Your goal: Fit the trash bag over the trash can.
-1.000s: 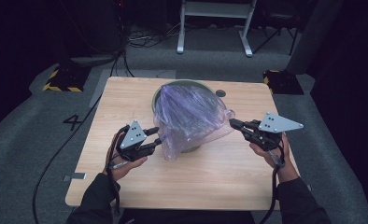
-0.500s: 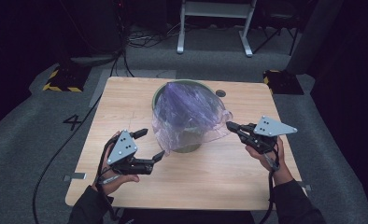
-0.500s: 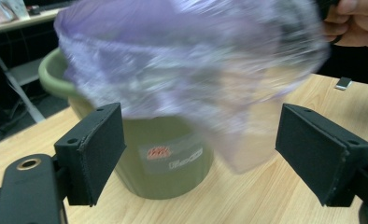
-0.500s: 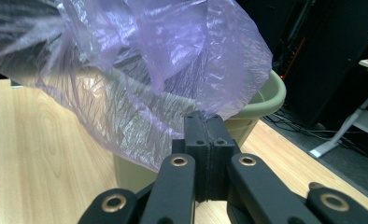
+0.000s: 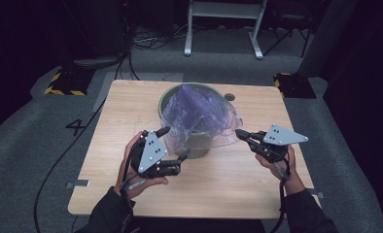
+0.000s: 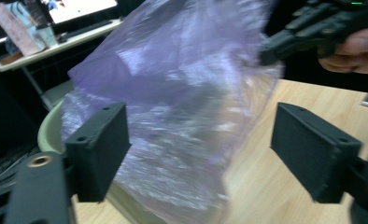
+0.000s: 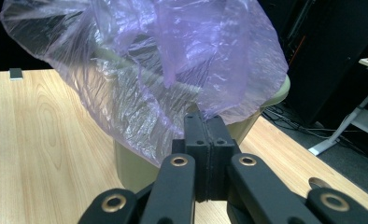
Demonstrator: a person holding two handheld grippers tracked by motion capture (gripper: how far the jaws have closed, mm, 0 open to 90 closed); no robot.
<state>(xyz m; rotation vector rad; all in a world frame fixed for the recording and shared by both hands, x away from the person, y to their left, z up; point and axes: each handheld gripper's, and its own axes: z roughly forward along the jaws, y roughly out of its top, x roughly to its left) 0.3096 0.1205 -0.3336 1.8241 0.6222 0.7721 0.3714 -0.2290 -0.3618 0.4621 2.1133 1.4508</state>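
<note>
Near the centre of the high view, a pale green bin [image 5: 195, 145] stands on the wooden table [image 5: 112, 121], with a thin purple plastic bag [image 5: 199, 116] draped over its mouth and down its near side. The right tongs [image 5: 239, 133], to the right of the bin in that view, are pressed together on the bag's right edge; in the right gripper view the two black jaws meet at lower centre with a corner of the purple film [image 7: 173, 60] pinched between them, the bin's rim behind. The left tongs [image 5: 172, 143], at the lower left of the bin in the high view, stand spread and have just been closing a little from wider. In the left gripper view their jaws sit at either side of the frame with the bag [image 6: 182, 107] hanging beyond and between them, no pad touching it. The other gripper and a hand show at the upper right of that view.
</note>
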